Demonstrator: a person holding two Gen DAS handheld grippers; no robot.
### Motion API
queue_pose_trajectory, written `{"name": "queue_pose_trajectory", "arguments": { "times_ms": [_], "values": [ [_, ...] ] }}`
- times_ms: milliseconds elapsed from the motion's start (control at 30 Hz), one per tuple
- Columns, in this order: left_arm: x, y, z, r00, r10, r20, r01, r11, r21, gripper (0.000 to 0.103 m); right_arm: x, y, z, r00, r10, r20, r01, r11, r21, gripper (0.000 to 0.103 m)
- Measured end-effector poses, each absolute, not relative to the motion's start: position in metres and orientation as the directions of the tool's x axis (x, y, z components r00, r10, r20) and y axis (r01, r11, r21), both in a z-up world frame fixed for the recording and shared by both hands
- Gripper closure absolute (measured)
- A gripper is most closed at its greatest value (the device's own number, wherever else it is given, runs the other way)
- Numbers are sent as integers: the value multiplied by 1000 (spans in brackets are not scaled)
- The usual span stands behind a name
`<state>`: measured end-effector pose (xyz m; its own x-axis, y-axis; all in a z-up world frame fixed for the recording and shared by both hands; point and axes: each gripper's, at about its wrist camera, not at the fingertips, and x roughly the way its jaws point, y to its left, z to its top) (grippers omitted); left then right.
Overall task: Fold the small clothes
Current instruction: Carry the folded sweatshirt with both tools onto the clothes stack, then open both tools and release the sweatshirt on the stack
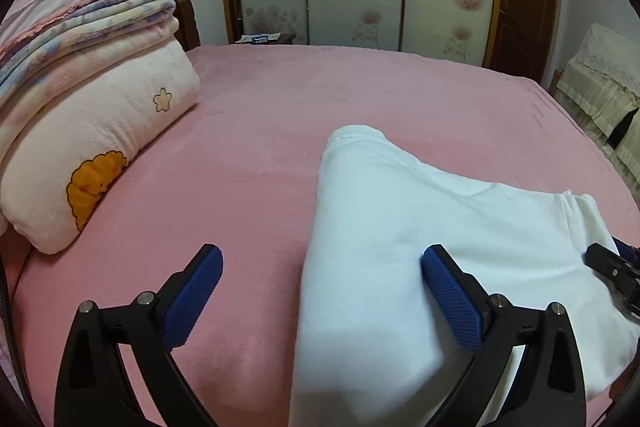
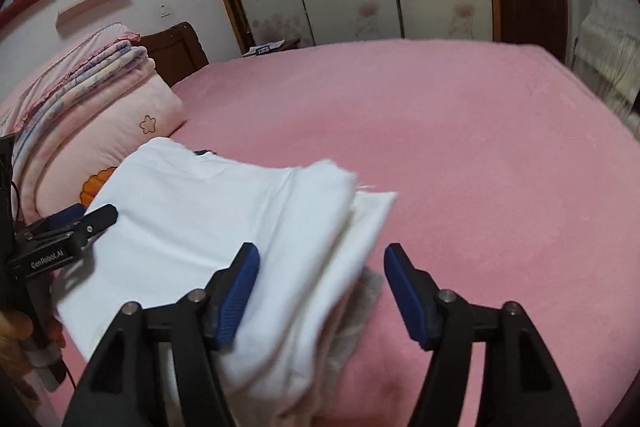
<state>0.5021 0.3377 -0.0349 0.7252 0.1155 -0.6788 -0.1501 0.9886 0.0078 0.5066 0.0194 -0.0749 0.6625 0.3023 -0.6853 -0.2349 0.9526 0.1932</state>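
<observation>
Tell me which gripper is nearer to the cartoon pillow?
Left. The left gripper straddles the white garment's edge beside the pillow; the right gripper is at the garment's far edge.

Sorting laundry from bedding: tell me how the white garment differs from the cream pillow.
The white garment is plain; the cream pillow carries an orange print and a flower outline. The garment lies flat and folded on the pink bed; the pillow is plump, under stacked blankets. Both rest on the bed.
</observation>
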Motion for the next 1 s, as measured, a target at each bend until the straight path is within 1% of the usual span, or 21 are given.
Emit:
{"name": "queue_pose_trajectory", "arguments": {
  "times_ms": [133, 233, 333, 433, 567, 733, 867, 1000],
  "values": [
    [487, 333, -20, 737, 203, -645, -214, 975, 63, 3, 498, 3, -66, 671, 292, -681, -212, 956, 201, 37],
    [474, 334, -8, 737, 235, -634, -274, 961, 38, 3, 486, -2, -54, 691, 271, -670, -198, 963, 184, 37],
    [457, 330, 4, 739, 210, -641, -293, 956, -24, 2, 471, -7, -42, 701, 237, -673, -183, 971, 152, 37],
    [440, 318, 14, 731, 194, -654, -291, 956, -41, 2, 453, -11, -28, 709, 203, -675, -179, 978, 107, 37],
    [406, 285, 31, 731, 153, -665, -239, 970, -40, 2, 421, -23, -5, 705, 224, -673, -183, 974, 132, 37],
    [350, 240, 63, 758, 96, -645, -172, 984, -55, 2, 371, -40, 29, 721, 235, -651, -195, 971, 135, 37],
    [310, 214, 82, 776, 60, -627, -140, 987, -78, 2, 329, -56, 57, 734, 220, -642, -186, 975, 121, 37],
    [275, 190, 93, 769, 20, -639, -109, 989, -100, 2, 287, -75, 77, 743, 205, -638, -173, 978, 112, 37]
  ]
}}
